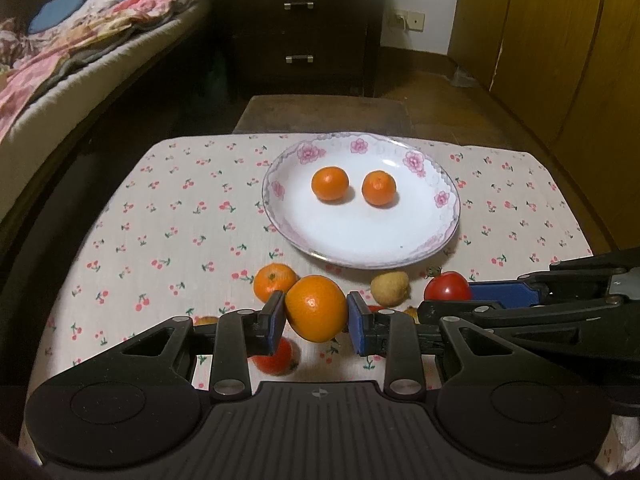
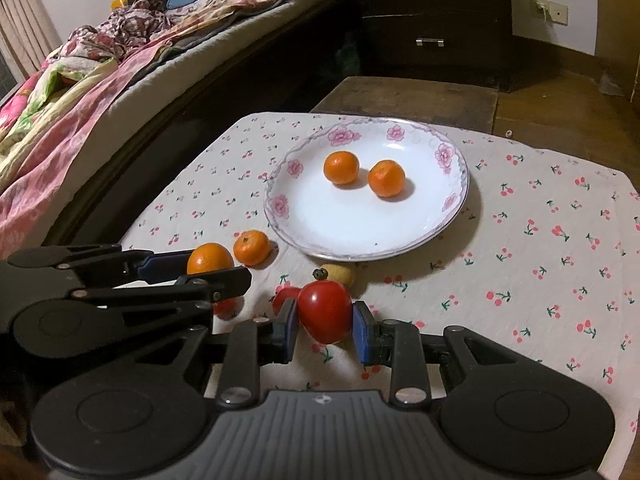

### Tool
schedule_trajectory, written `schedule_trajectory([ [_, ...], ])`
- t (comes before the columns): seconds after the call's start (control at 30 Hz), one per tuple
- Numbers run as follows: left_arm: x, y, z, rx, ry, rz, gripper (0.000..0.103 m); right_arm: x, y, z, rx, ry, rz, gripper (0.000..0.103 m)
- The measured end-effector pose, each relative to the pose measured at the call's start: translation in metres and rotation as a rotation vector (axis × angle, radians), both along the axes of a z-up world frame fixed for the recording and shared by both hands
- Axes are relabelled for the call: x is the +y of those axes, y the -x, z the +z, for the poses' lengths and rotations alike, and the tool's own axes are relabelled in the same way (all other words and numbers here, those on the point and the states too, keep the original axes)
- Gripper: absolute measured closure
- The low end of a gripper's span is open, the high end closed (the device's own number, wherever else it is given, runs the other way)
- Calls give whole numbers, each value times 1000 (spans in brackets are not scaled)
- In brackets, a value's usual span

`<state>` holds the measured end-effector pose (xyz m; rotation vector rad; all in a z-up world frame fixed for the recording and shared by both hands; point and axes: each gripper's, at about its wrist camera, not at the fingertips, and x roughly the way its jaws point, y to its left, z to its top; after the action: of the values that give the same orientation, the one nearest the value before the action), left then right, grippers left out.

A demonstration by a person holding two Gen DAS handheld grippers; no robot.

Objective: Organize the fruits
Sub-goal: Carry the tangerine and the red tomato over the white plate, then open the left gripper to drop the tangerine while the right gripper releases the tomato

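A bed (image 2: 120, 60) runs along the left, beside a table under a cherry-print cloth (image 1: 160, 216). On the cloth near the left gripper lies a loose mandarin (image 1: 274, 282), and a red fruit (image 1: 276, 358) sits partly hidden below the fingers. The left gripper (image 1: 316, 322) has its blue pads pressed on both sides of an orange (image 1: 316, 308), jaws partly closed round it, the orange lifted clear of the cloth. Behind, mid-table, stands a flowered plate (image 1: 360, 248) with two mandarins (image 1: 330, 183) side by side and apart. Just in front of the plate's near rim lies a yellowish fruit (image 1: 390, 288). To the right, the right gripper (image 2: 325, 326) clamps a tomato (image 2: 325, 311) between its pads, jaws drawn in close on it, held just above the cloth near the two grippers' meeting point. A dark dresser (image 1: 304, 28) stands beyond the table, a wooden wardrobe (image 1: 560, 40) at far right
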<state>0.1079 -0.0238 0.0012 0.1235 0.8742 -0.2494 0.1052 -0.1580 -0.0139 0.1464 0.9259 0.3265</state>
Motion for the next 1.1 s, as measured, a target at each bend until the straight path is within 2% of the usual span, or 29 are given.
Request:
schedule_trajectory([
  [0.5, -13, -38, 6, -34, -13, 1, 63, -10, -35, 6, -29, -1, -48, 73],
  [1.1, -21, -67, -9, -17, -20, 3, 64, -18, -67, -7, -18, 11, -55, 73],
])
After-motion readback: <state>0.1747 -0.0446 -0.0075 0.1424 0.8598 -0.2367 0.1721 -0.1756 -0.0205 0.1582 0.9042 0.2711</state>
